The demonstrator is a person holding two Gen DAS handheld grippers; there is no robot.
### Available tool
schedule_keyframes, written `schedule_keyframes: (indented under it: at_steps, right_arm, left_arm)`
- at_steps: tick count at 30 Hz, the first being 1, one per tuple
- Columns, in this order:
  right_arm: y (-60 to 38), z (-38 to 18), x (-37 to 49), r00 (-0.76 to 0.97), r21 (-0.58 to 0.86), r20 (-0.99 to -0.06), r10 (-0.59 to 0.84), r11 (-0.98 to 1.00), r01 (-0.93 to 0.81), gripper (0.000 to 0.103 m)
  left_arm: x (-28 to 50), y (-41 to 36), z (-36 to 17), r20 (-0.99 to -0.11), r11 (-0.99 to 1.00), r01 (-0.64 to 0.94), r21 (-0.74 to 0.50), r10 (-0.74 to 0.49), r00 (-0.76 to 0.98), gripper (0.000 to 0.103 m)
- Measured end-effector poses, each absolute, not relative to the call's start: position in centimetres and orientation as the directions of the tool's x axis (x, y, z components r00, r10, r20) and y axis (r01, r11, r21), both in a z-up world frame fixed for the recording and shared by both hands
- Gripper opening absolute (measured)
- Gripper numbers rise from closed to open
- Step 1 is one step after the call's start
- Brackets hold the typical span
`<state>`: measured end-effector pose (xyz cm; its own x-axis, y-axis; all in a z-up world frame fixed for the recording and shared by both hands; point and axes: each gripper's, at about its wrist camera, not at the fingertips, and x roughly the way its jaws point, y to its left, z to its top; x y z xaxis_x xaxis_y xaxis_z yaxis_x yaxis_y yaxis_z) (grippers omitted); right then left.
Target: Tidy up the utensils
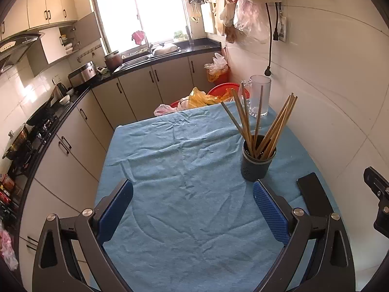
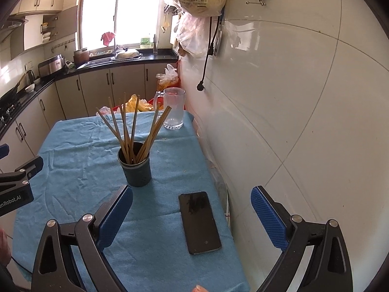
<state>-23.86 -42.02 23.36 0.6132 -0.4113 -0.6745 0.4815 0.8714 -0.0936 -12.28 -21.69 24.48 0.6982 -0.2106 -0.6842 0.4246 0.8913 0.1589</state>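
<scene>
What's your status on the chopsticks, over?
Left gripper open, empty. Right gripper open, empty. Chopsticks upright in dark holder. Phone flat on cloth nearby.

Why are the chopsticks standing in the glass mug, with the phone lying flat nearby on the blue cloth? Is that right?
Not quite. The chopsticks stand in the dark holder cup, as the right wrist view shows. The glass mug stands behind it. The phone does lie flat on the blue cloth.

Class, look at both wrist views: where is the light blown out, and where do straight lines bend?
Left wrist view: the window is blown out white and the cabinets curve. Right wrist view: the same window glares and the wall tile seams bow.
</scene>
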Motion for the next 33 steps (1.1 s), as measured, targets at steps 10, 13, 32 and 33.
schedule_keyframes:
  at_steps: [10,13,32,33]
  right_arm:
    - [-42.1,23.0,-23.8,0.607,-0.097,-0.683,-0.405,0.875,0.475,0.1]
    - [-42.1,22.9,-23.5,0.608,-0.097,-0.686,-0.4,0.878,0.468,0.1]
    - [-41.8,22.2,-22.2,0.6,-0.106,-0.701,-0.385,0.888,0.447,0.1]
    - [-41.8,22.2,-22.2,0.599,-0.107,-0.701,-0.386,0.888,0.447,0.1]
  left_arm:
    - [-12.3,-21.6,24.0,-0.697,0.894,0.423,0.149,-0.209,0.686,0.098]
    - [-12.3,-21.5,24.0,-0.701,0.895,0.422,0.147,-0.207,0.683,0.098]
    - [-11.9,-20.9,23.8,-0.703,0.899,0.414,0.143,-0.202,0.682,0.098]
    - [-11.9,-21.0,23.8,-0.703,0.899,0.413,0.143,-0.202,0.682,0.098]
